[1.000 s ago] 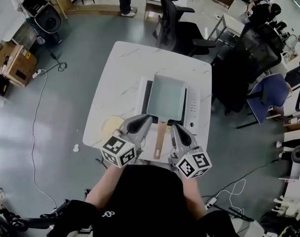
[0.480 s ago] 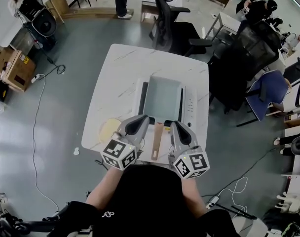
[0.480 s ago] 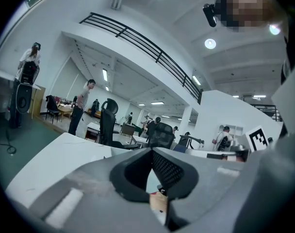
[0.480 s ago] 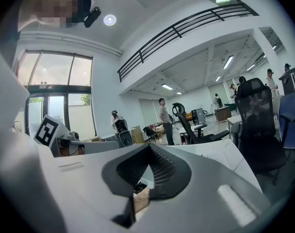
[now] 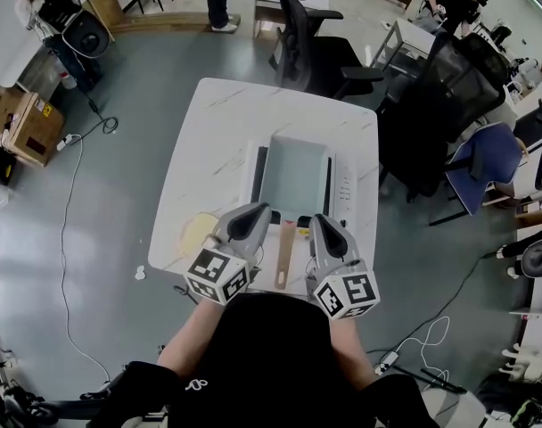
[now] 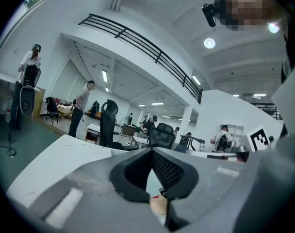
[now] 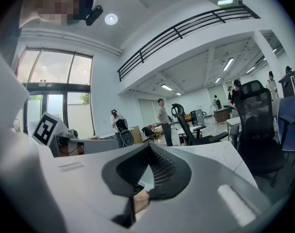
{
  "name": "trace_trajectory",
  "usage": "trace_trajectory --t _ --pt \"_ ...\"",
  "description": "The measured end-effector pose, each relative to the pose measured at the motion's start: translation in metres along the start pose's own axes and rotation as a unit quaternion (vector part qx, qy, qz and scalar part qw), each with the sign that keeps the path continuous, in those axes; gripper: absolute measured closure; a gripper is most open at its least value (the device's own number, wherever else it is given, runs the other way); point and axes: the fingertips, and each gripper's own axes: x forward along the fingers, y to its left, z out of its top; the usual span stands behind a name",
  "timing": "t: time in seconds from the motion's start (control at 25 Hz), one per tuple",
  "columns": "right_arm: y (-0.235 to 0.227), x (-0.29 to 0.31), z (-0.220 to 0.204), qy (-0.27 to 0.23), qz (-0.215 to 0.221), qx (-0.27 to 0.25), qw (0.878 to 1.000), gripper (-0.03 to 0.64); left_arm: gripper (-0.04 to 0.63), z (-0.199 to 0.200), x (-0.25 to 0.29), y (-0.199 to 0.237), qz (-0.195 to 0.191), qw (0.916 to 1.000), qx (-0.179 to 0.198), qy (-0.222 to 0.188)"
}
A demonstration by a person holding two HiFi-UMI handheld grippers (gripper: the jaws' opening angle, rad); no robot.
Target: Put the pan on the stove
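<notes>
A rectangular pale grey-green pan [image 5: 294, 178] sits on the black top of a white stove [image 5: 345, 188] on the white table [image 5: 217, 132]. Its wooden handle [image 5: 284, 255] points back toward the person and lies between my two grippers. My left gripper [image 5: 260, 210] is shut and empty, just left of the handle. My right gripper [image 5: 316, 221] is shut and empty, just right of it. In the left gripper view the left gripper's [image 6: 151, 152] jaws meet with a bit of handle [image 6: 159, 205] below them. The right gripper view shows the right gripper [image 7: 148, 147] the same, with the handle [image 7: 141, 200] low.
A pale yellow round thing [image 5: 198, 230] lies on the table's near left. Black office chairs [image 5: 320, 56] stand behind the table and another one [image 5: 449, 105] to its right. Cardboard boxes [image 5: 26, 119] and a cable [image 5: 70, 203] are on the floor at left.
The pan stays on the stove and both grippers keep their places beside the handle. Only the head camera has shifted slightly.
</notes>
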Motion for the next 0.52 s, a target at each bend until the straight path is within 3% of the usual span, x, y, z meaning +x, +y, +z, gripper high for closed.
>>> trace_trajectory --t 0.52 --pt "-0.0057 0.0059 0.0024 0.0 -0.007 -0.007 1.0 0.629 0.595 -0.0029 0.0064 0.008 -0.003 1.0 -0.007 0.005"
